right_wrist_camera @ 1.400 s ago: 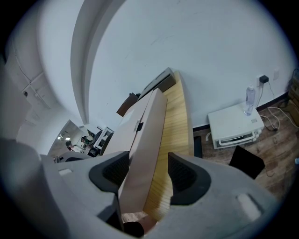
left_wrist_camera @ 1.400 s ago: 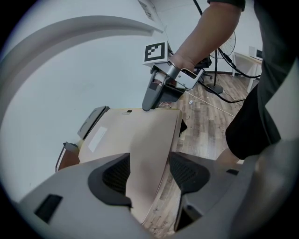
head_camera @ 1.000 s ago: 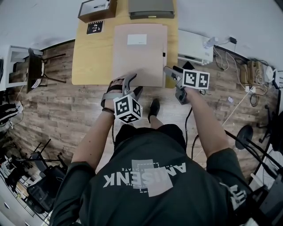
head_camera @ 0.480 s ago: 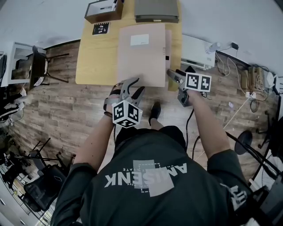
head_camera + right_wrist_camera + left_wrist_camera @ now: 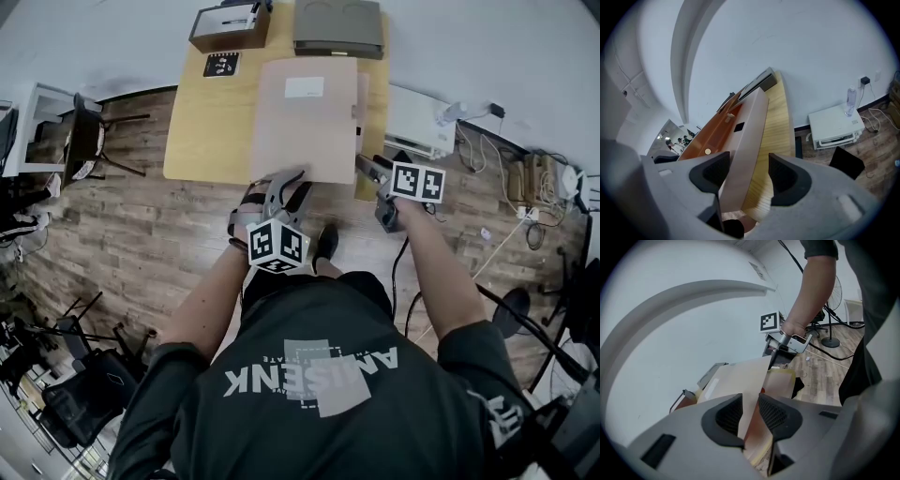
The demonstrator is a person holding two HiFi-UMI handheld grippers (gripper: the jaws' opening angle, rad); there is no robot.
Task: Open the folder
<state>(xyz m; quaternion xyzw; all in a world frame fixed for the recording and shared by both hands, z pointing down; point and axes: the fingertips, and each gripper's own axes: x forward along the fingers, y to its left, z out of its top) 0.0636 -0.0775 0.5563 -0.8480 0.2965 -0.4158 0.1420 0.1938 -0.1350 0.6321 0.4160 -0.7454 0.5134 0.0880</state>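
A beige folder (image 5: 305, 122) lies closed on the wooden table (image 5: 206, 131), its label facing up. My left gripper (image 5: 289, 178) is at the folder's near edge. In the left gripper view the cover (image 5: 736, 376) runs between the jaws of the left gripper (image 5: 750, 401), with orange inside showing beside it. These jaws have just been closing, and a gap still shows at the pads. My right gripper (image 5: 364, 164) sits at the near right corner. The folder's edge (image 5: 747, 131) stands between the wide-apart jaws of the right gripper (image 5: 749, 168).
A brown box (image 5: 228, 26), a grey flat device (image 5: 337, 23) and a marker card (image 5: 222, 64) sit at the table's far end. On the floor stand a white appliance (image 5: 417, 122) to the right, with cables beyond it, and a chair (image 5: 80, 141) to the left.
The left gripper has rolled and risen slightly at the folder's near edge, and its jaws have narrowed around the cover. The right gripper has stayed at the near right corner.
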